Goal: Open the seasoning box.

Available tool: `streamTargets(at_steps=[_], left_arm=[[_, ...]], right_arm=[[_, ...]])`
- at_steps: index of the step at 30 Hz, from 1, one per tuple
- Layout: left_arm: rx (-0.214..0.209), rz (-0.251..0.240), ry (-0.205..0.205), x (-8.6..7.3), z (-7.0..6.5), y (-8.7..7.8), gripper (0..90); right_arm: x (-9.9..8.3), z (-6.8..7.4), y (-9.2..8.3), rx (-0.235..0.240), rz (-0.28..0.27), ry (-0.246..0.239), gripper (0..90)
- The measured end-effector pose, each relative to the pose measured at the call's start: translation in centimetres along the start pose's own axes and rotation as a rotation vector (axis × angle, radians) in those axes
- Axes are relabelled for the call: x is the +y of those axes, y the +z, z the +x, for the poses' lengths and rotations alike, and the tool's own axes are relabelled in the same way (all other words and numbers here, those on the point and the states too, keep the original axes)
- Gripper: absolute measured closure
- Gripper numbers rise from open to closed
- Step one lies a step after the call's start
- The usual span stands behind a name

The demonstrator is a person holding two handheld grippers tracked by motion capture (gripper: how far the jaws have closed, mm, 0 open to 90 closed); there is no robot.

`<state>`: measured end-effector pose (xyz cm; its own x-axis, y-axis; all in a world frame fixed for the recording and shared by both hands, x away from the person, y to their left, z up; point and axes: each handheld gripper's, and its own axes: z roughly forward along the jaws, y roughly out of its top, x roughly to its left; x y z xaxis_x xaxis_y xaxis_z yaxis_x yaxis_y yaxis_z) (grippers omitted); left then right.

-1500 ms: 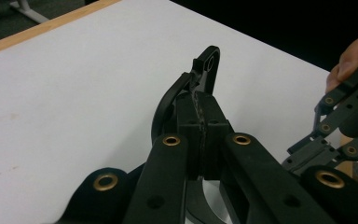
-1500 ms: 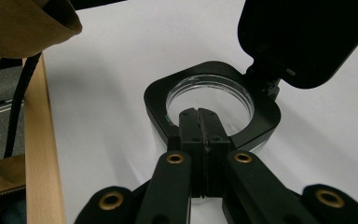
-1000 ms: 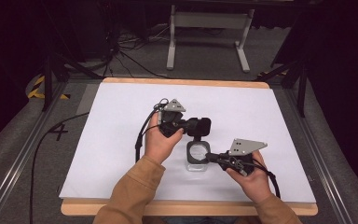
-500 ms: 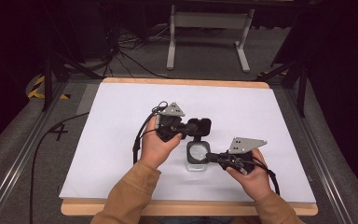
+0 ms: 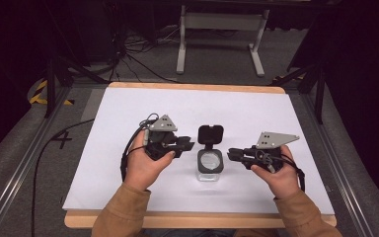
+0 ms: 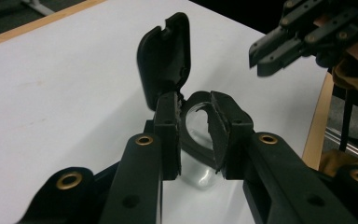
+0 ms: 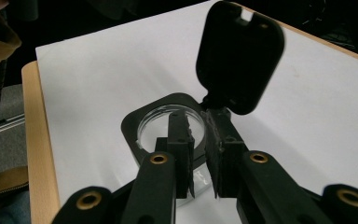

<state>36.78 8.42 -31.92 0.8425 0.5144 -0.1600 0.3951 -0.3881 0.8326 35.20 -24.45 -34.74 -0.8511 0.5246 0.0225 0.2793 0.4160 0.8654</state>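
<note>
Table [image 5: 128, 113]: white sheet over a wood-edged top, dark floor and cables around it.

Person's forearms in tan sleeves come in from the near edge, one gripper in each hand.

Left gripper [image 5: 186, 146]: held just left of the container, jaws aimed right toward it. Jaws have just been opening; they stand a little apart. In the left gripper view [image 6: 196, 126] the container's rim shows through the gap beyond the tips, nothing pinched.

Right gripper [image 5: 231, 154]: just right of the container, jaws pointing left at it. Jaws have also just been opening; narrow gap in the right gripper view [image 7: 198, 140], pads pressing on nothing, tips over the container's near rim.

Container [image 5: 209, 164]: small clear box with a black collar and round opening, standing on the sheet between the two grippers, near the table's middle, toward the person's side. Free of both grippers.

Lid [image 5: 210, 134]: black, rounded square, hinged at the container's far edge, flipped open and standing up.
</note>
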Motion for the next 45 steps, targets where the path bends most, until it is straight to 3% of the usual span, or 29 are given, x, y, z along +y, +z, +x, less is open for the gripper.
streamTargets(at_steps=[6,10,17,30,34,45], left_arm=[[0.061,0.015,-0.035,-1.5,0.8,-2.1,71.7],[0.064,0.022,-0.056,-2.2,1.4,-3.1,70.4],[0.117,0.049,-0.095,-3.9,3.2,-4.1,67.7],[0.16,0.137,-0.152,-7.2,7.0,-3.0,60.5],[0.176,0.173,-0.152,-8.2,8.1,-2.4,56.8],[0.177,0.23,-0.202,-10.2,9.8,-1.1,49.7]], right_arm=[[0.5,-1.6,-0.6,-0.024,0.002,0.023,76.6],[0.6,-2.7,-0.7,-0.045,0.008,0.039,74.5],[0.2,-4.5,-1.3,-0.106,0.032,0.068,68.8],[-2.3,-8.3,-1.1,-0.175,0.108,0.144,54.9],[-3.4,-9.4,-0.7,-0.186,0.133,0.177,52.5],[-6.9,-12.0,0.4,-0.249,0.215,0.25,50.3]])
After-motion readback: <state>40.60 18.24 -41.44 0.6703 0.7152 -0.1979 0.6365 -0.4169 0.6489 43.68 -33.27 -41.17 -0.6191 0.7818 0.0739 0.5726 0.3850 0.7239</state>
